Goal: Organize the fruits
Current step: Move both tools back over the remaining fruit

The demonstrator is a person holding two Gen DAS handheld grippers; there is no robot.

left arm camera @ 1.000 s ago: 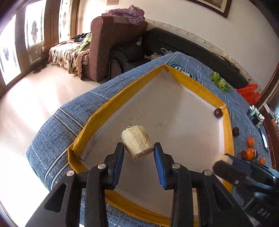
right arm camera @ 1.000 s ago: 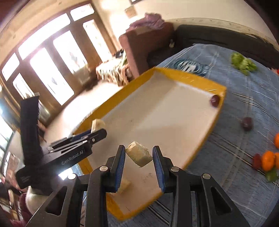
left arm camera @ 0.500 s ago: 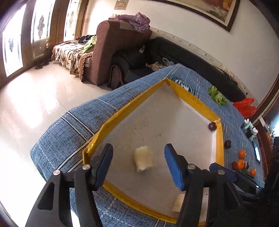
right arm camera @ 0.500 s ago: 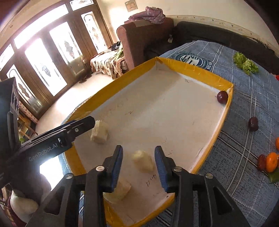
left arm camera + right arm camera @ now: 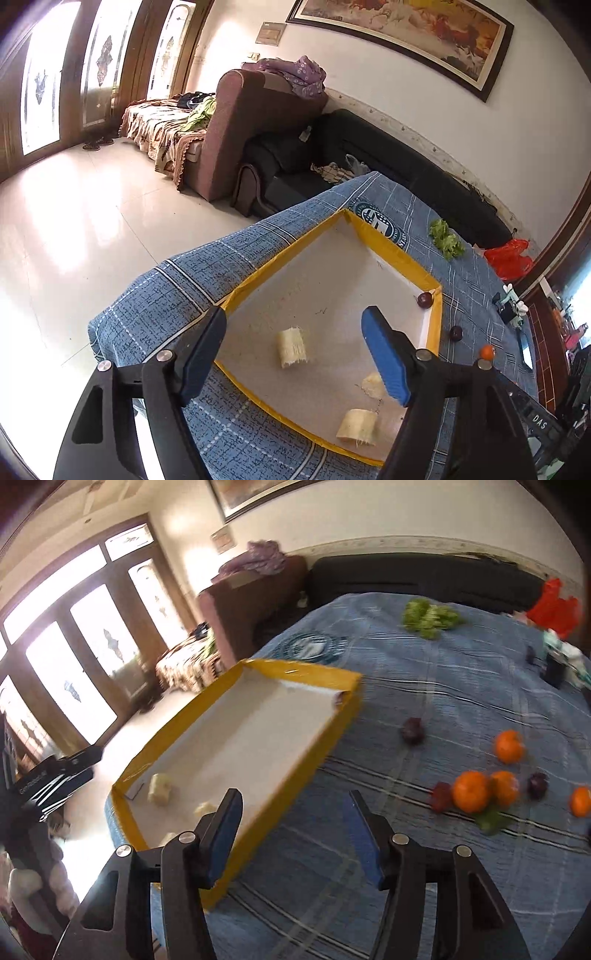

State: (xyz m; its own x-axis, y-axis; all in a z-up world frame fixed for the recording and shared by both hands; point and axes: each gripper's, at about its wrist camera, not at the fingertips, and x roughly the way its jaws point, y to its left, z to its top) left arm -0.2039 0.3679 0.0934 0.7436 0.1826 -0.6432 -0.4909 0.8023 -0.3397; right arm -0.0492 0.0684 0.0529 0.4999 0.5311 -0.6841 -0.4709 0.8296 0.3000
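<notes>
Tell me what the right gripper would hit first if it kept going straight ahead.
Probably bare blue checked tablecloth, just beside the yellow-rimmed tray. The open right gripper frames only cloth; depth is unclear.

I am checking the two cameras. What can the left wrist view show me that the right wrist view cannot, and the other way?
Only the left wrist view shows the framed painting and three pale cut pieces in full. Only the right wrist view shows the cluster of oranges on the cloth. Both show the yellow tray, the green leaves, a dark plum beside the tray, and open, empty jaws.
</notes>
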